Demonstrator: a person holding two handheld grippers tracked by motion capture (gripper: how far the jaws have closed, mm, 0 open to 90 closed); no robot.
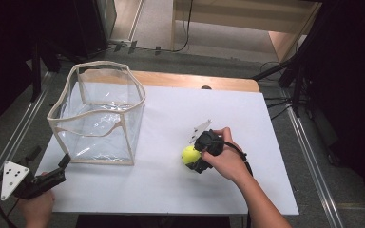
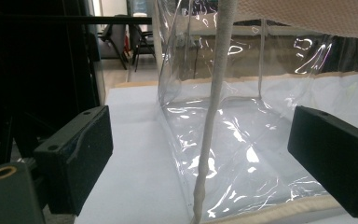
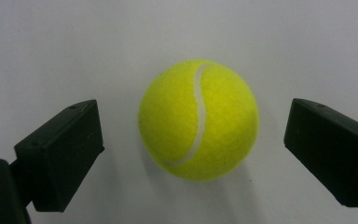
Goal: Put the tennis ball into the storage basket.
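- Yellow-green and felt-covered, the round tennis ball (image 1: 189, 155) lies on the white table top (image 1: 171, 185) in the high view, right of the middle and well apart from the clear plastic box-shaped bag with beige fabric trim (image 1: 97, 114), which stands open-topped at the table's left.
- Same view: the right gripper (image 1: 197, 159), held in the person's right hand (image 1: 225, 161), sits right at the ball, tipped downward onto it; the black body hides how its jaws stand from here.
- Same view: the left gripper (image 1: 65, 161), in the left hand (image 1: 38, 204) at the table's near left corner, points toward the bag's near lower corner and stops just short of it.
- Left gripper view: the two black jaws are spread wide with nothing between the pads. The clear bag (image 2: 242, 140) rises just ahead, one beige-trimmed vertical edge running down between the jaws (glare on the plastic blurs the inside).
- Right gripper view: the camera looks down on the tennis ball (image 3: 198, 119) resting on the white surface (image 3: 51, 46). The right gripper's (image 3: 193, 151) jaws are spread on either side of it, with a clear gap between each pad and the felt, so the ball is framed but not pinched.
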